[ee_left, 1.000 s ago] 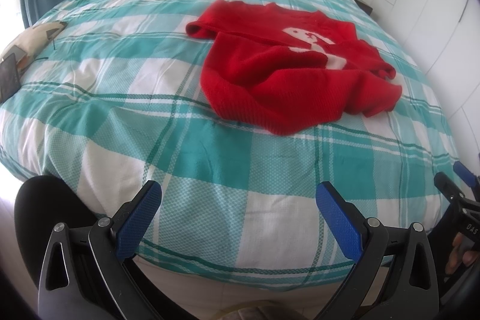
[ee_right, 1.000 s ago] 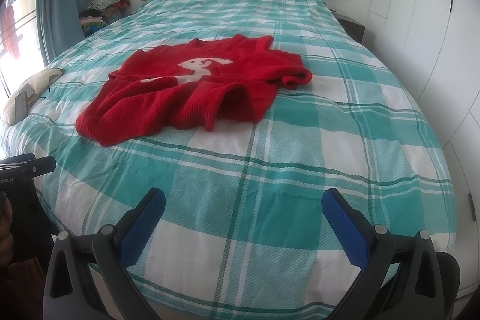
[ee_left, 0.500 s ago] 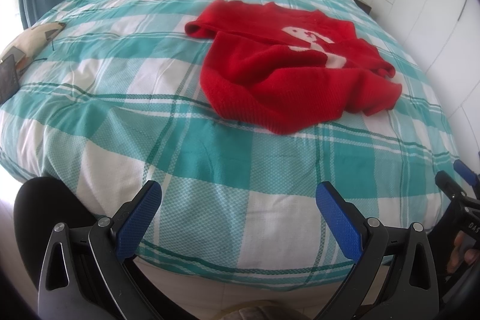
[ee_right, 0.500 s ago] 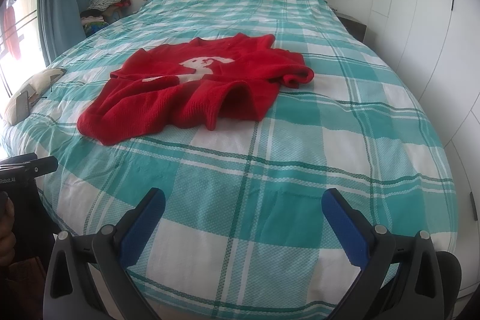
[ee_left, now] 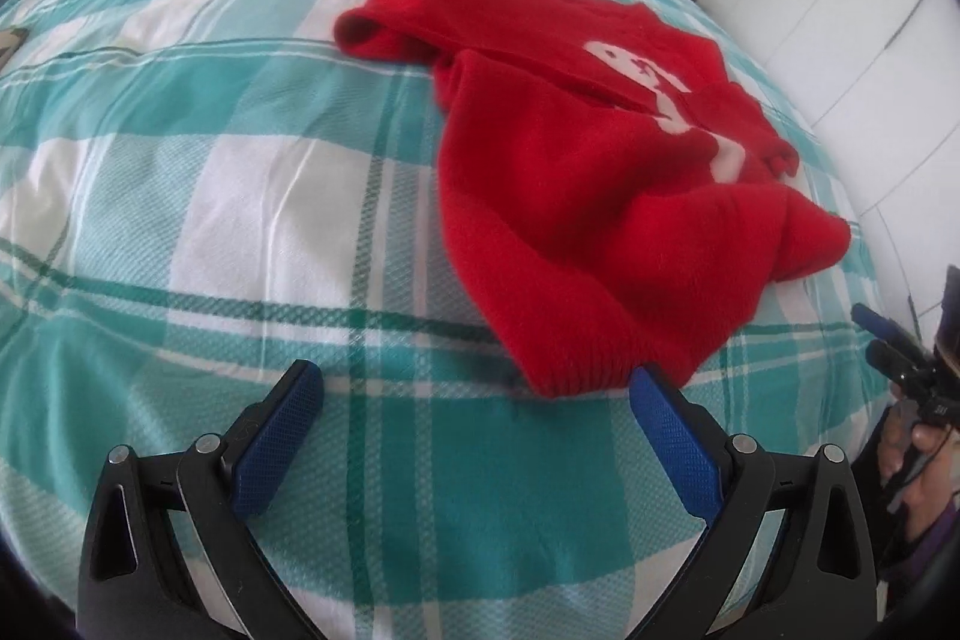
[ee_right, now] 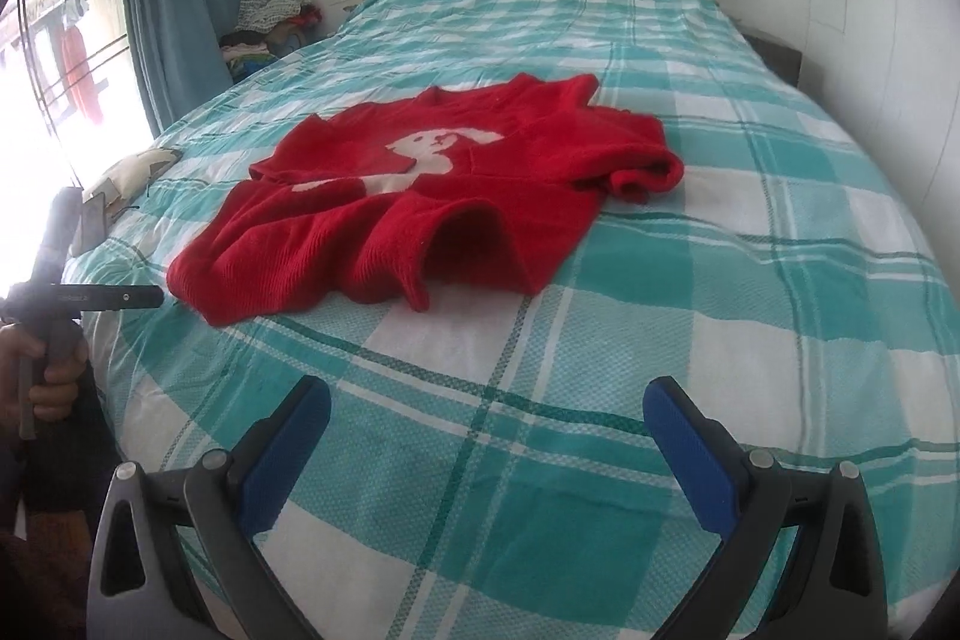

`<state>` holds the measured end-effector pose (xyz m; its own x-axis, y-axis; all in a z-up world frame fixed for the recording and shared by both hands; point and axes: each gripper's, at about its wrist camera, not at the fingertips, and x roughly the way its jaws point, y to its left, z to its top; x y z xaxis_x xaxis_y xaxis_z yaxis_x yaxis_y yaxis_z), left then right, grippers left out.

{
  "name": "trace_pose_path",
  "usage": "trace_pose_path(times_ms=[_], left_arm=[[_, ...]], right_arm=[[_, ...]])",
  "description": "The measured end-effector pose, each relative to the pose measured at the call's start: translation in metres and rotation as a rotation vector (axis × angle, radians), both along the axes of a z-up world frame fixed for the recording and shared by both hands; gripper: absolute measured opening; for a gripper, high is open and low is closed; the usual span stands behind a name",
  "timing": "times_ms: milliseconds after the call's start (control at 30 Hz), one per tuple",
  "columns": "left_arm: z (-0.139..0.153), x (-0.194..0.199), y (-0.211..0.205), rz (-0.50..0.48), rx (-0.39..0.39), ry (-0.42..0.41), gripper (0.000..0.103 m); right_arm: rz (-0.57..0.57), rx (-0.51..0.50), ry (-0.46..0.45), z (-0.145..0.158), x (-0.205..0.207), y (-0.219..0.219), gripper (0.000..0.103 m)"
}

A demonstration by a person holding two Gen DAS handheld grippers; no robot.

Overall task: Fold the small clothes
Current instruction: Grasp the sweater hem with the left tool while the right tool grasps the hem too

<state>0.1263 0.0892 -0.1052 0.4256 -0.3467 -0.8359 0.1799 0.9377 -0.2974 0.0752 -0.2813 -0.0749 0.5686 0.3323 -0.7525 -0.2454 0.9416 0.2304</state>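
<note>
Closing in since a moment ago, the left gripper (ee_left: 474, 388), jaws wide and empty, nears the red sweater (ee_left: 606, 196) hem; the right gripper (ee_right: 486, 412) waits spread, farther back.

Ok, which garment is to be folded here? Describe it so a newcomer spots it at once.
Find the bed with the teal-and-white checked cover. Lying crumpled on its middle is a red knitted sweater with a white figure on the chest. It is the only garment on the cover.

Bed (ee_right: 750, 280) w/ teal-white check cover, rumpled red sweater (ee_right: 420, 196) lying mid-bed, small cushion (ee_right: 129, 169) at sweater's left, bed edge
</note>
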Motion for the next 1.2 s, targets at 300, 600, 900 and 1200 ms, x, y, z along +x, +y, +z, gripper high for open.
trace_pose_path(times_ms=[300, 600, 900, 1200], left_arm=[[0.026, 0.014, -0.027, -0.248, -0.159, -0.092, 0.053], [0.027, 0.017, -0.01, -0.233, -0.286, -0.04, 0.007], [0.022, 0.016, 0.006, -0.159, -0.3, 0.076, 0.016], [-0.004, -0.019, -0.021, -0.224, -0.218, 0.15, 0.006]], right_arm=[[0.292, 0.076, 0.062, -0.027, 0.082, 0.051, 0.044], [0.32, 0.342, 0.066, -0.009, 0.07, 0.021, 0.005], [0.302, 0.666, 0.159, 0.012, 0.039, -0.018, 0.005], [0.213, 0.407, 0.254, -0.035, 0.028, -0.001, 0.026]])
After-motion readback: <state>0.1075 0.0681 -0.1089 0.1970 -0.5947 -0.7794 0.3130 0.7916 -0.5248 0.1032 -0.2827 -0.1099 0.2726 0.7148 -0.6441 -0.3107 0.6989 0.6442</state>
